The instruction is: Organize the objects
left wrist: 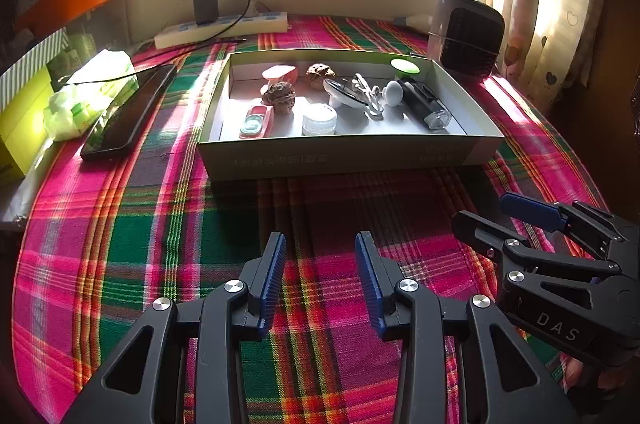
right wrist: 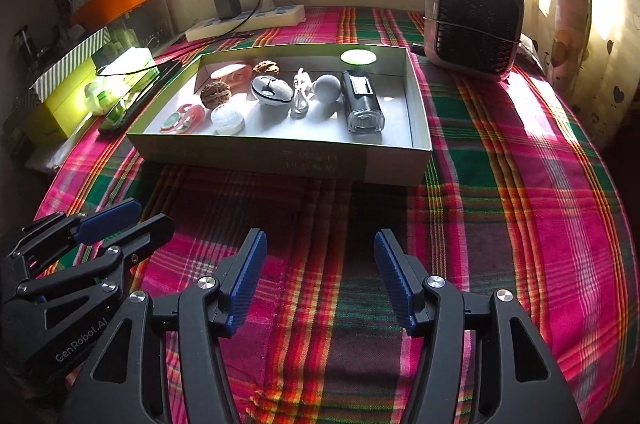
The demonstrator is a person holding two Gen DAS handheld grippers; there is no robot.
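Left gripper [left wrist: 321,278] parted, nothing between the blue pads. Right gripper [right wrist: 320,274] also parted and empty. Both over the checked cloth [right wrist: 500,207], side by side. Ahead, an open box [left wrist: 344,155] with two walnuts [left wrist: 280,96], small round jar [left wrist: 319,119], dark bottle [left wrist: 424,101]. Behind the box, a heater [right wrist: 476,27].

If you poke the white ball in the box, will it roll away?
Probably a little. The smooth white ball looks round, so it should roll easily. It likely won't go far: the black bottle with a clear end lies right beside it, and the walls of the shallow cardboard box would stop it.
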